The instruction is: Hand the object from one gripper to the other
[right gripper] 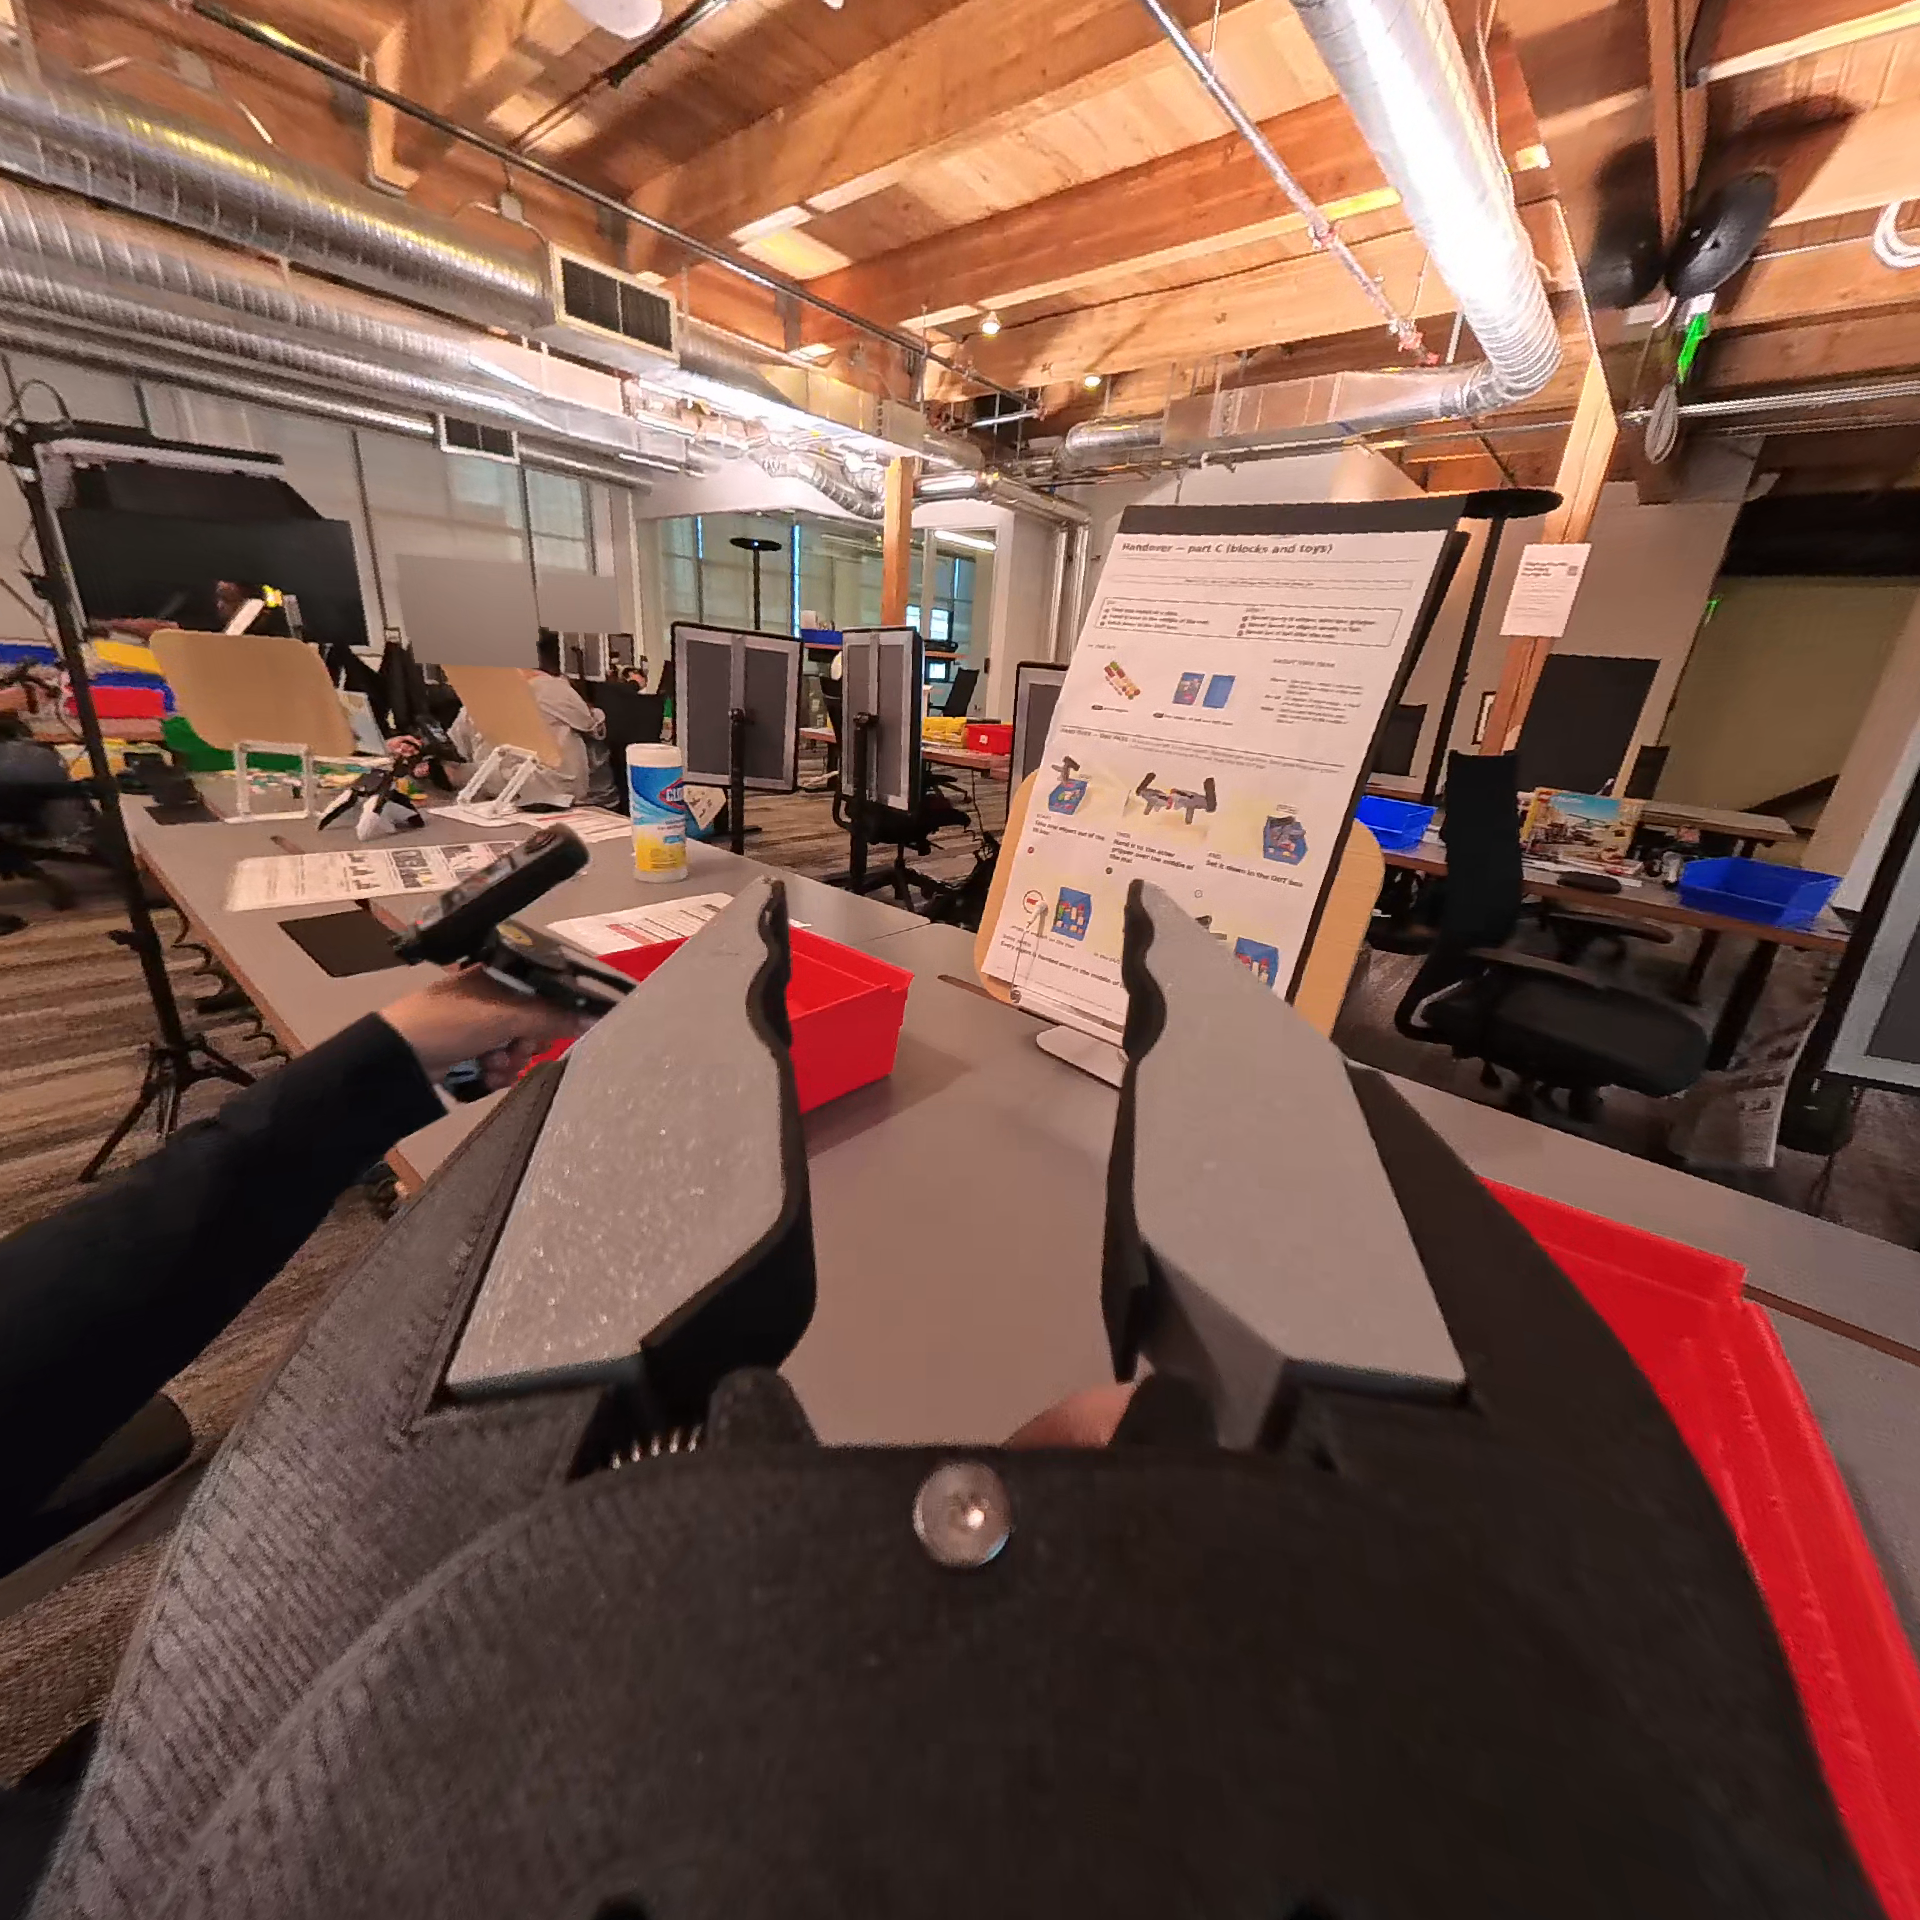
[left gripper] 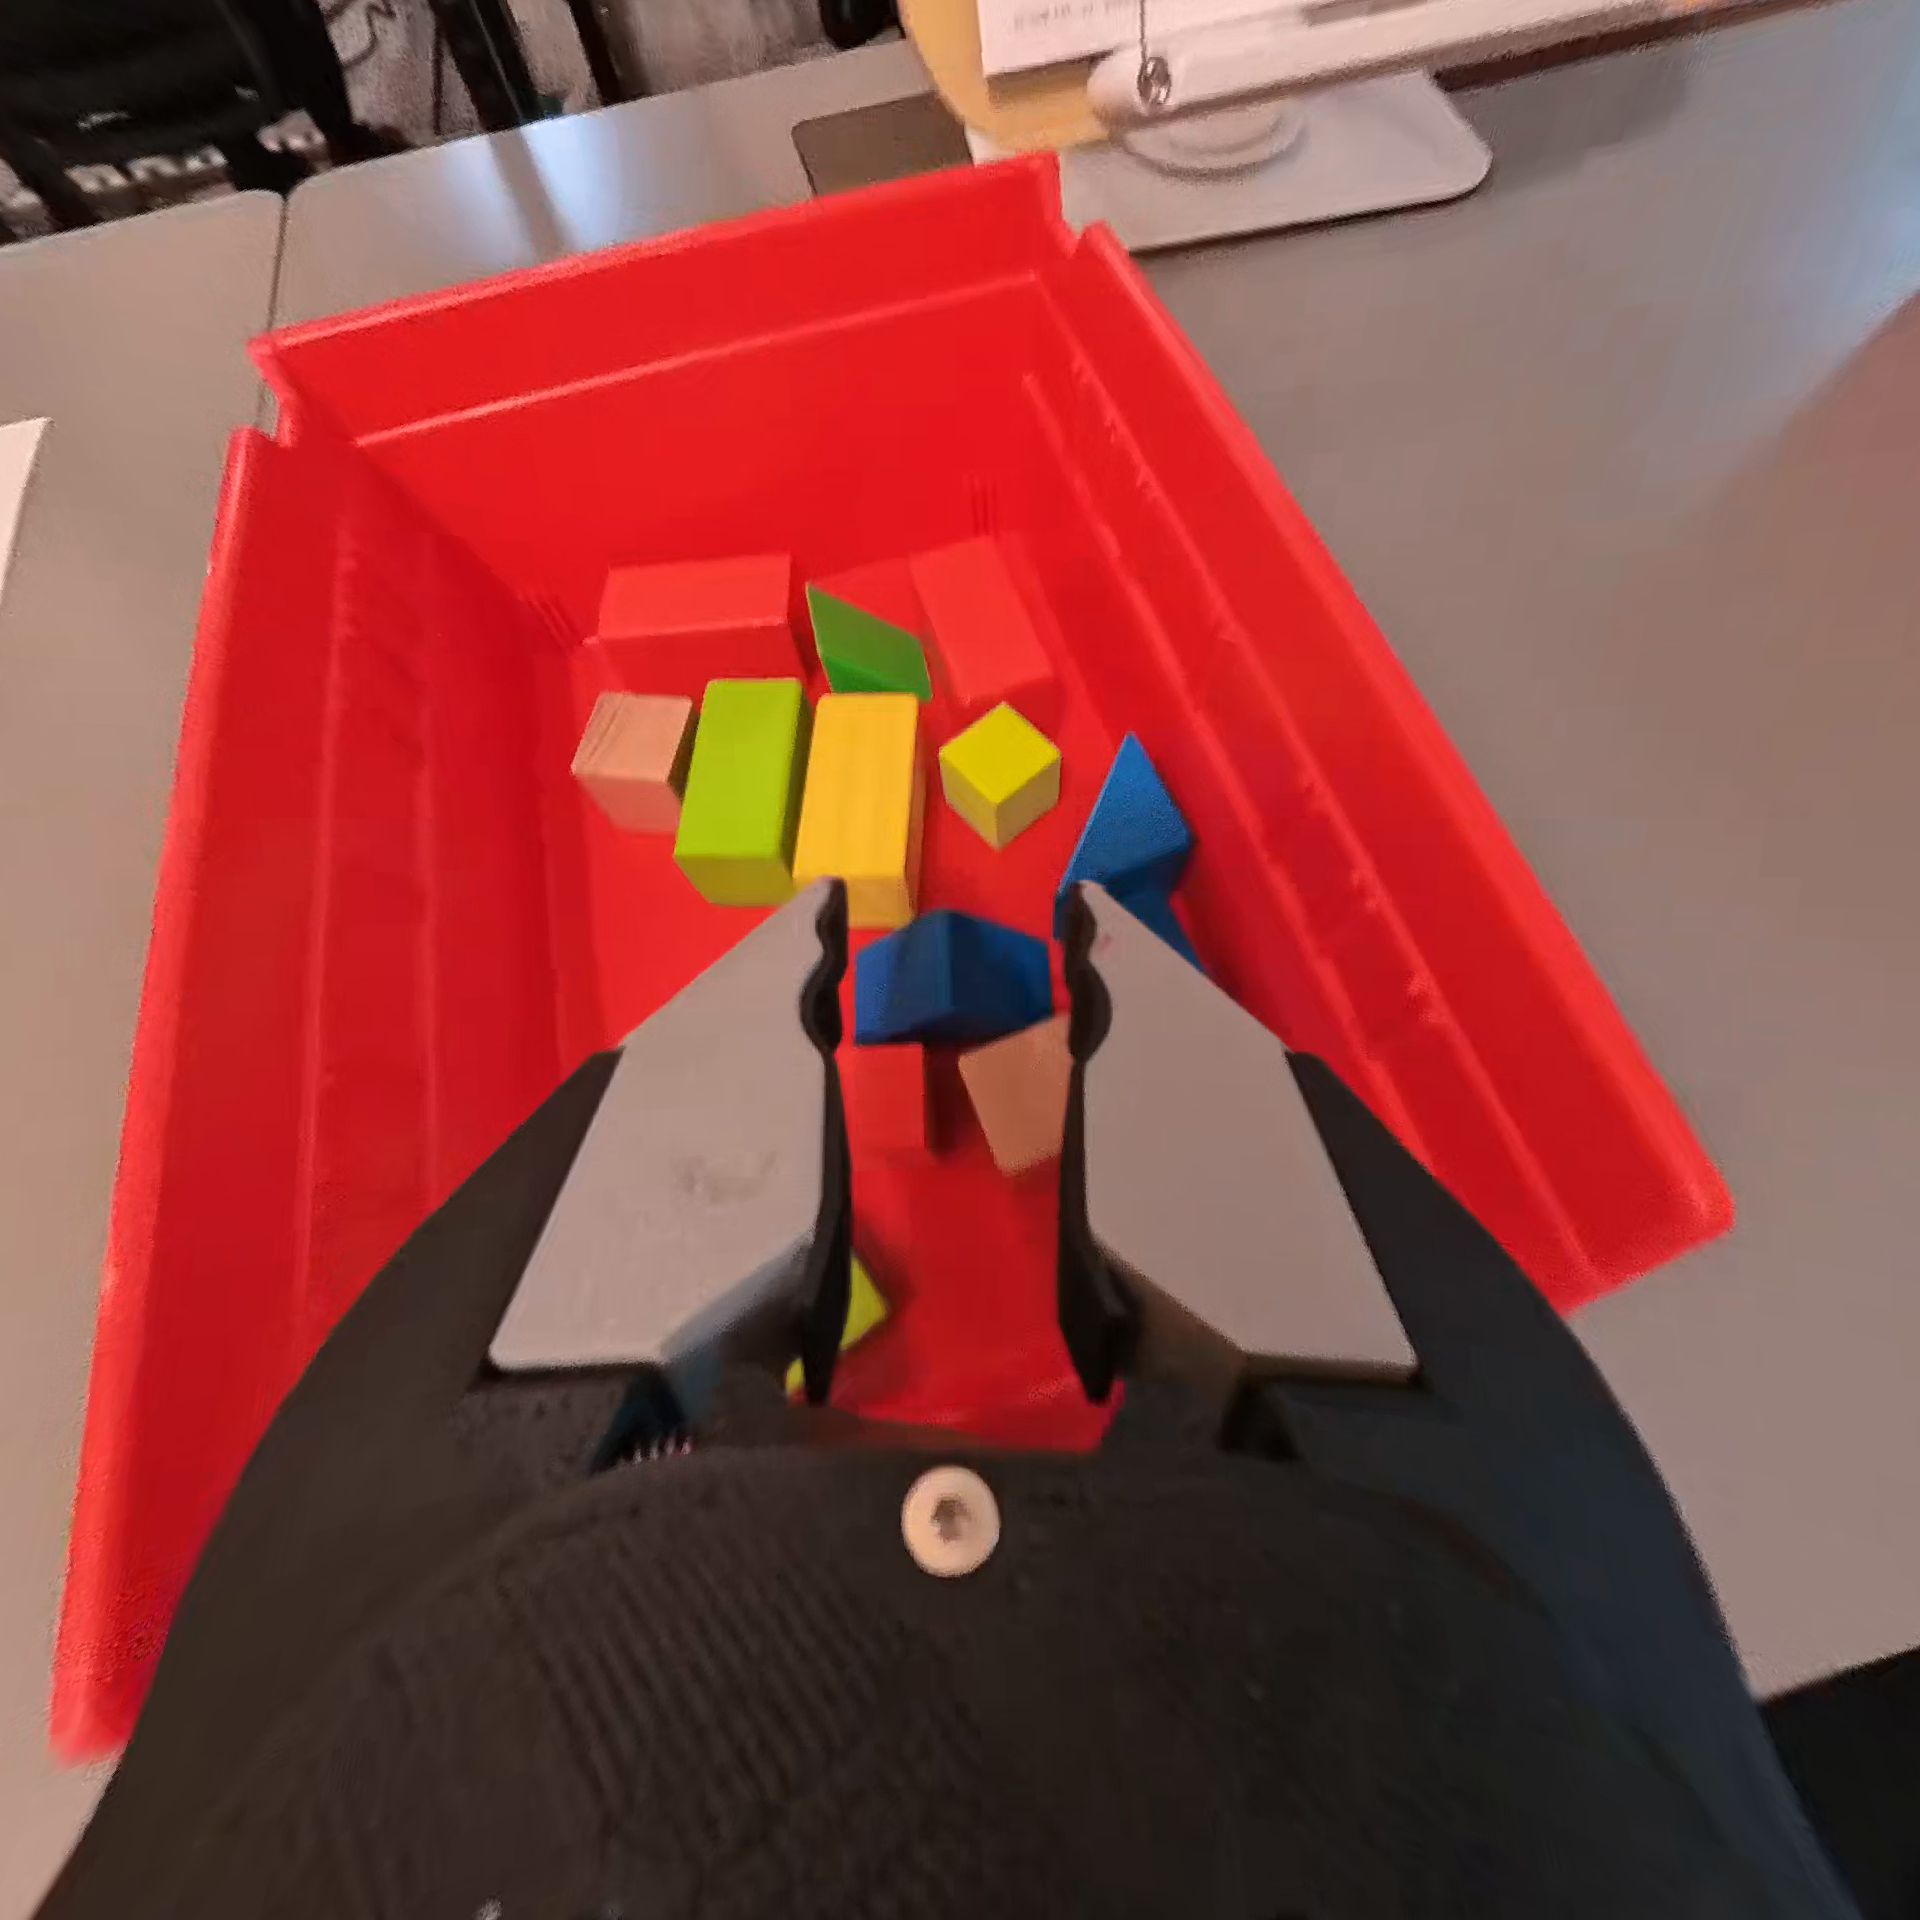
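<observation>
In the left wrist view a red bin (left gripper: pixel 727 416) holds several coloured wooden blocks. My left gripper (left gripper: pixel 956 904) hangs open above it, with a dark blue block (left gripper: pixel 951 977) showing between the fingers, below them and not gripped. A yellow block (left gripper: pixel 857 800), a green block (left gripper: pixel 743 790) and a blue wedge (left gripper: pixel 1132 821) lie close by. My right gripper (right gripper: pixel 956 904) is open and empty above the grey table (right gripper: pixel 935 1226), pointing out into the room. The left gripper (right gripper: pixel 499 925) and the hand holding it show over the red bin (right gripper: pixel 842 1018) in the right wrist view.
A second red bin (right gripper: pixel 1766 1455) sits at the right near my right gripper. An instruction sheet on a stand (right gripper: pixel 1216 769) rises behind the table; its base (left gripper: pixel 1299 166) lies just beyond the first bin. A wipes canister (right gripper: pixel 657 810) and papers lie farther left. The grippers' ends are close to 55 cm from one another.
</observation>
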Tool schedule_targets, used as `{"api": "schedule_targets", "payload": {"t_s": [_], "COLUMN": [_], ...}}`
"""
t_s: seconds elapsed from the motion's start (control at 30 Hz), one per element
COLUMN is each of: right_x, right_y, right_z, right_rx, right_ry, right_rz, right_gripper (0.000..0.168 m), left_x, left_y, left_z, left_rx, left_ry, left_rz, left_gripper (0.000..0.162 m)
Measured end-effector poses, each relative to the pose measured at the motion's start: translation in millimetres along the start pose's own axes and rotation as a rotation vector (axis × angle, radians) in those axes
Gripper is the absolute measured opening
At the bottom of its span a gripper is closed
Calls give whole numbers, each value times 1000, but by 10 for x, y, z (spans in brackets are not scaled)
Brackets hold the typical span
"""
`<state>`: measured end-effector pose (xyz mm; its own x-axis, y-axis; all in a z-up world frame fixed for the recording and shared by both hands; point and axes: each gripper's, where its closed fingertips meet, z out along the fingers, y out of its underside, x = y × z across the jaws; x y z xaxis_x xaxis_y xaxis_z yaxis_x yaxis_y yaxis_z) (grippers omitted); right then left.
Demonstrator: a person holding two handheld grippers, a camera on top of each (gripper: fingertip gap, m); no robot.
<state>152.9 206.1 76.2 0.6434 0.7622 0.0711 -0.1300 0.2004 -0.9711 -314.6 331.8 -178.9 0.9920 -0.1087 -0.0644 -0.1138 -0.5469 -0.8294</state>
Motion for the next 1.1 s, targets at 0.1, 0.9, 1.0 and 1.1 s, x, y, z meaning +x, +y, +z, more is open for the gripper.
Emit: {"api": "schedule_targets", "payload": {"t_s": [0.1, 0.9, 1.0, 1.1], "right_x": [27, -6, 15, -28], "right_y": [32, 110, 265, 467], "right_z": [39, 85, 200, 362], "right_rx": [-6, -34, -88, -152], "right_ry": [-2, -37, -72, -139], "right_rz": [11, 5, 47, 101], "right_gripper": [62, 55, 56, 58], "left_x": [-17, -441, -444, -301], "left_y": [27, 117, -136, -354], "left_z": [293, 868, 623, 346], "left_rx": [-131, -266, -93, 59], "left_ry": [44, -97, -116, -94], "left_rz": [2, 117, 61, 45], "left_gripper": [42, 33, 32, 32]}}
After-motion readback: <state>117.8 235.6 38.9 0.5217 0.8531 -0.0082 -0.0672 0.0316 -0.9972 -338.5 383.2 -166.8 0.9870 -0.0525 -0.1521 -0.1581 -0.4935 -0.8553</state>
